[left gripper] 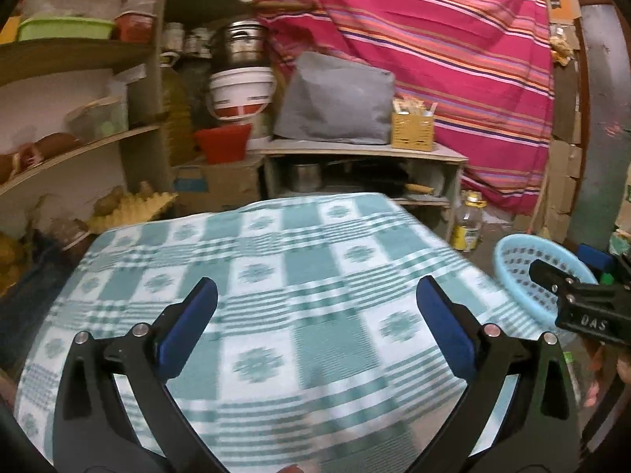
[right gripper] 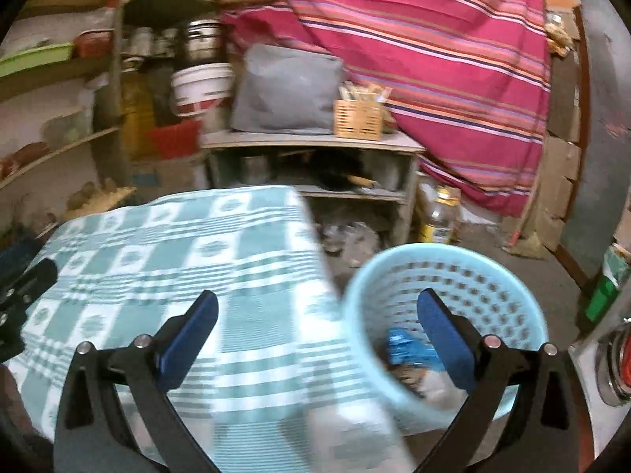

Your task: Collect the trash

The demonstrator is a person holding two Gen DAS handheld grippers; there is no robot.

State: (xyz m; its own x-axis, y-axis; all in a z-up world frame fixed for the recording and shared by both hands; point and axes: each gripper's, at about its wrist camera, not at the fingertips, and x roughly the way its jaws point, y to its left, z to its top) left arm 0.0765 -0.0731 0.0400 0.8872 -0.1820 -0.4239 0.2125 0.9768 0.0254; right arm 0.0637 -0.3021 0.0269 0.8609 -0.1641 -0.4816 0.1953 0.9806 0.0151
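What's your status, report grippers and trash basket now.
Left gripper open, empty, over checked cloth. Right gripper open, empty. Blue basket beside table holds trash. Nothing blocking.

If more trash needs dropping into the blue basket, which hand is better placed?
Right. Its tongs stand open at the light-blue basket beside the table, which already holds scraps. The left tongs, also open, hang over the checked cloth, farther from it.

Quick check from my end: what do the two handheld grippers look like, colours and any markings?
Both match: the left gripper and right gripper have black angular frames with silver rivets, and the fingers carry blue pads. Seen from the left wrist, the right gripper's black body bears white lettering, "DAS". No cables or sleeves show.
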